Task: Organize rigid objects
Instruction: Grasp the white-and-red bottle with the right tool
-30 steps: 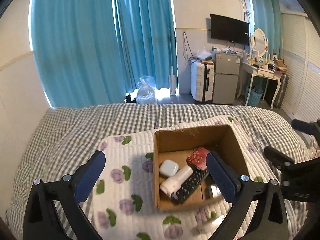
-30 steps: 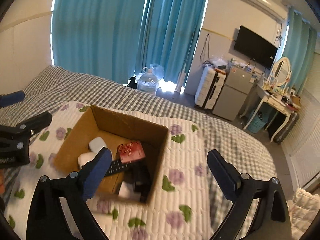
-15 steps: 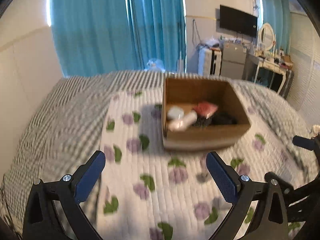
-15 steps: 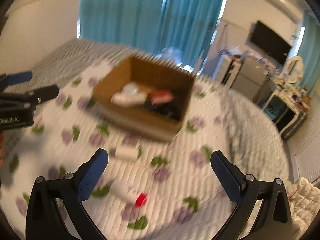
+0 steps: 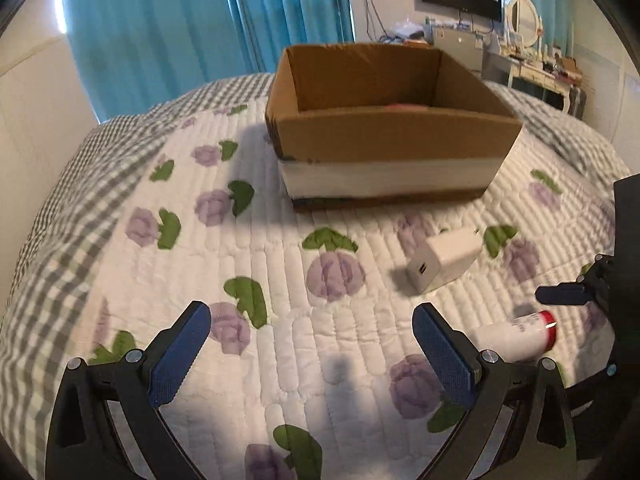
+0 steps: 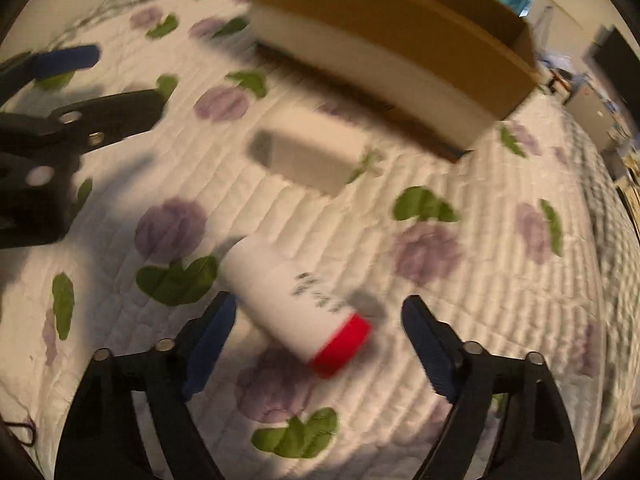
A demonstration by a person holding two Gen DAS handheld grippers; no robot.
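Note:
A white tube with a red cap (image 6: pixel 298 304) lies on the floral quilt, between the open fingers of my right gripper (image 6: pixel 316 340), which is empty and low over it. The tube also shows in the left wrist view (image 5: pixel 516 336). A white charger block (image 5: pixel 444 258) lies just beyond it, blurred in the right wrist view (image 6: pixel 308 152). A cardboard box (image 5: pixel 392 136) stands behind both; its contents are mostly hidden by the near wall. My left gripper (image 5: pixel 312 354) is open and empty over bare quilt, left of the objects.
The floral quilt (image 5: pixel 240 264) lies over a grey checked bedspread (image 5: pixel 60 208). Teal curtains, a TV and a dressing table stand beyond the bed. The left gripper shows at the left edge of the right wrist view (image 6: pixel 60 92).
Both grippers have come down from above the box to low over the quilt in front of it. The right gripper now straddles the tube. Both stay open.

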